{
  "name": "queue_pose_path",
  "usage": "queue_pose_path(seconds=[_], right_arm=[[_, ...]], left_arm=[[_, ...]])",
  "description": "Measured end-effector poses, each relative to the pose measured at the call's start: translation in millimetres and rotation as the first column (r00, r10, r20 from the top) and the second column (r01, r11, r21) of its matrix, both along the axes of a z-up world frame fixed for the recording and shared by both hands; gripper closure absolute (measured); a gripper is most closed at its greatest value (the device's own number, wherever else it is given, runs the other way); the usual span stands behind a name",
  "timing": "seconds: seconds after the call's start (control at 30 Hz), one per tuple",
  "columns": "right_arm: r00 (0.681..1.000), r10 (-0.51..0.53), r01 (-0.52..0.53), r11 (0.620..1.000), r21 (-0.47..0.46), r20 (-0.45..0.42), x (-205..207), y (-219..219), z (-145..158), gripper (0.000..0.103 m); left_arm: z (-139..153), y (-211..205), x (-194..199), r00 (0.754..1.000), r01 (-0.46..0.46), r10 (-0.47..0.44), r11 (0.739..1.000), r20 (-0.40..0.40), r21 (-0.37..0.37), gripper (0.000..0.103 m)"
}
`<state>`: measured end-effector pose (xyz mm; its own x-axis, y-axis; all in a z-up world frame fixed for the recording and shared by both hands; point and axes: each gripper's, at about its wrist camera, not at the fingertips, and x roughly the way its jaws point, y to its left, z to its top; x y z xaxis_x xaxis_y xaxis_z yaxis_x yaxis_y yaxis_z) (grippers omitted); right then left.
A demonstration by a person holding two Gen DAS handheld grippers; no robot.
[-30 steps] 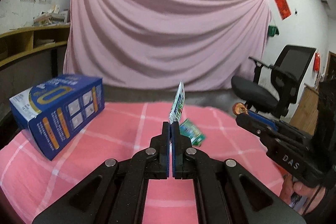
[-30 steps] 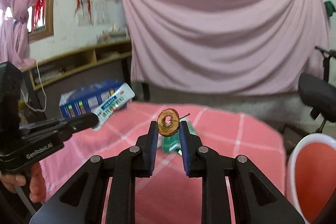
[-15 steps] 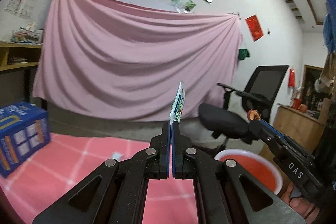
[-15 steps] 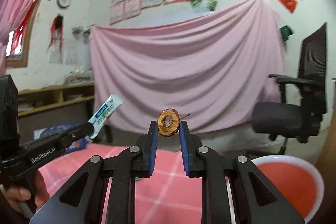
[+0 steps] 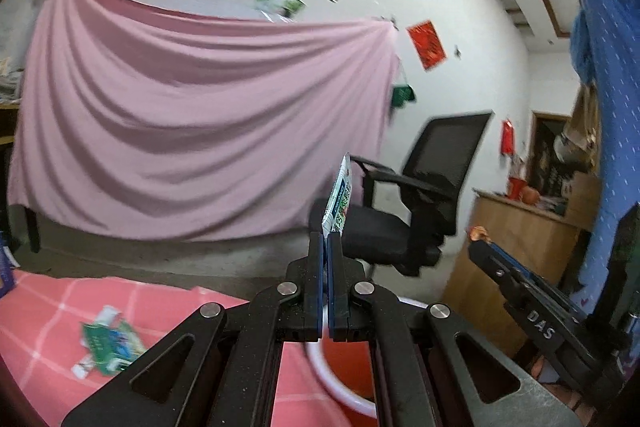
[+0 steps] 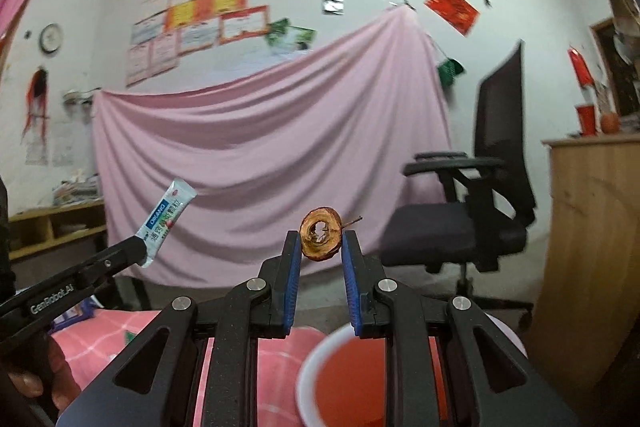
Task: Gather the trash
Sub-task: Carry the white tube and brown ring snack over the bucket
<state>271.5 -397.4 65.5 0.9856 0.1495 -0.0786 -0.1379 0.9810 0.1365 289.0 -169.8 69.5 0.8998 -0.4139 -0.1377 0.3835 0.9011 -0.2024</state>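
While pinched, sachet (image 5: 338, 201) tops left claw (image 5: 325, 241) (upright)

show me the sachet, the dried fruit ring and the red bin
sachet (image 6: 166, 223), right wrist view, on its printed middle above the left gripper's tips.
dried fruit ring (image 6: 321, 241), right wrist view, on its brown lower rim.
red bin (image 6: 348, 379), right wrist view, on its red inner wall.

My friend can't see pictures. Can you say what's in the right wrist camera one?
The right hand-held gripper pinches a brown dried fruit ring above a red bin. To its left, the left hand-held gripper holds a small white packet. Behind hang a pink sheet and stands an office chair.
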Motion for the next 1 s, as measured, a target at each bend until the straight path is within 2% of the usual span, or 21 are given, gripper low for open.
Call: queue_pose_path(seconds=[0.17,0.33,0.57,0.8,1.0], right_arm=[[0.993,-0.067,0.073,0.995,0.062,-0.095,14.1,-32.4,-12.0,0.084],[0.977,-0.112,0.129,0.988,0.083,-0.184,26.9,-52.1,-24.4,0.084],[0.935,-0.119,0.158,0.983,0.092,-0.334,41.8,-67.0,-44.3,0.084],[0.894,-0.108,0.183,0.974,0.134,-0.434,48.1,-77.2,-58.4,0.083],[0.882,-0.100,0.177,0.976,0.127,-0.461,49.0,-75.2,-61.5,0.083]], left_arm=[[-4.5,-44.5,17.7,0.993,0.087,-0.084,0.996,-0.079,0.027,0.103],[-16.5,-74.8,32.3,0.979,0.140,-0.130,0.989,-0.160,0.052,0.103],[-37.0,-107.8,58.5,0.924,0.225,-0.182,0.970,-0.337,0.095,0.103],[-49.7,-114.2,72.8,0.884,0.243,-0.179,0.965,-0.431,0.098,0.103],[-58.2,-106.7,76.7,0.859,0.247,-0.180,0.966,-0.479,0.080,0.103]])
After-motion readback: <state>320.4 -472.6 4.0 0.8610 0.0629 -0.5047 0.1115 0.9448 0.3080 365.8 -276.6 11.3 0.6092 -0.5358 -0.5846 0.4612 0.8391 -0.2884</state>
